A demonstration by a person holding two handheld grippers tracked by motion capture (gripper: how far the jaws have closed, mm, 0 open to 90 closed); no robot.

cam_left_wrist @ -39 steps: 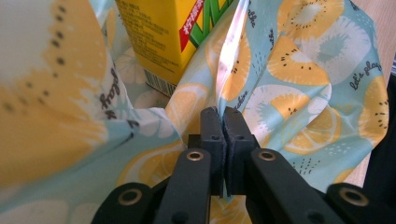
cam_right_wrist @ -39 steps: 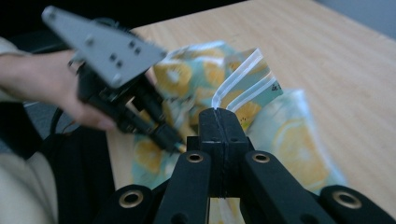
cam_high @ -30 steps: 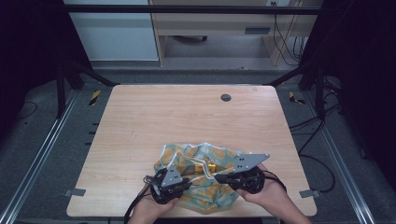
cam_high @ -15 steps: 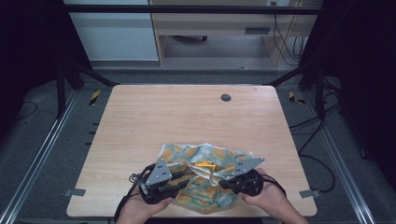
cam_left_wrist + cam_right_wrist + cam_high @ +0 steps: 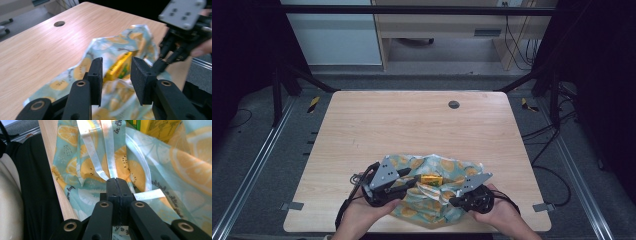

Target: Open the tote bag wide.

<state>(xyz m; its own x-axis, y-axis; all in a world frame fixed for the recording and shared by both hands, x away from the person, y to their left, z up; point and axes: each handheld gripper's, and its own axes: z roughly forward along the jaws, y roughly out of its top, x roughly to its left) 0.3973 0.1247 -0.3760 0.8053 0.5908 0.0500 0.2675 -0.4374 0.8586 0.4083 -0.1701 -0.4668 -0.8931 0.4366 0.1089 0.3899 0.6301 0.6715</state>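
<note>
Lemon-print bag (image 5: 432, 192) on table (image 5: 412, 125), right tool (image 5: 116, 182) clamping its handle (image 5: 110, 157)

both grippers are all matte black – left gripper (image 5: 412, 183) has chunky square foam-looking pads, brass-ringed pivot holes on the arms, right gripper (image 5: 452, 199) same build – each topped with a grey triangular plate with screws, black cables trailing

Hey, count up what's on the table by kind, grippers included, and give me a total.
Lemon-print bag: 1
Yellow carton in the bag: 1
Handheld grippers: 2, left gripper and right gripper
Total: 4
</note>
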